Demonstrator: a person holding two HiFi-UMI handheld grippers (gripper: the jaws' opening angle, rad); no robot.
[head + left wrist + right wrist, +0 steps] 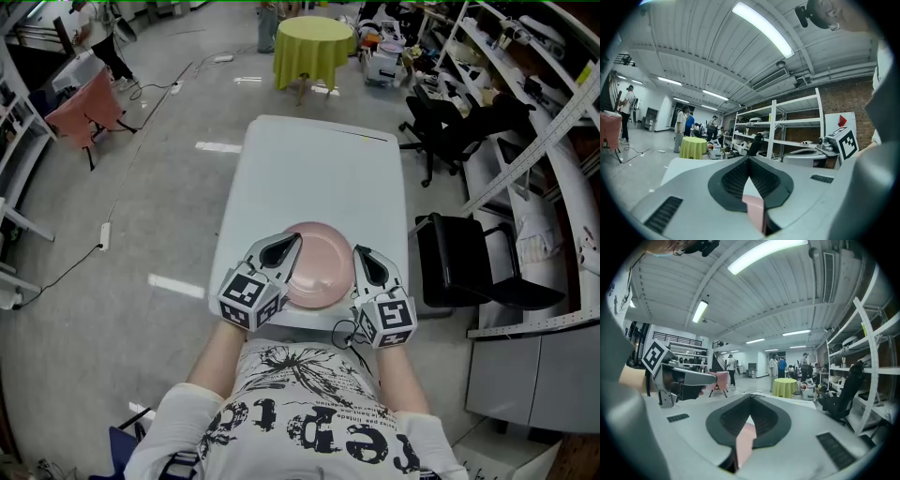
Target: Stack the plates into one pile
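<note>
Head view: pink plates (317,272) are seen as one pile on the worktop (319,169), at its near edge. No stray plates are seen, so stacking is judged complete. Left hand-held gripper (296,238) and right hand-held gripper (357,250) are pressed together, empty, flanking the pile.

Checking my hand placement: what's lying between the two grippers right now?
The pink plate, resting on the white table, lies between the left gripper and the right gripper; the head view shows it.
</note>
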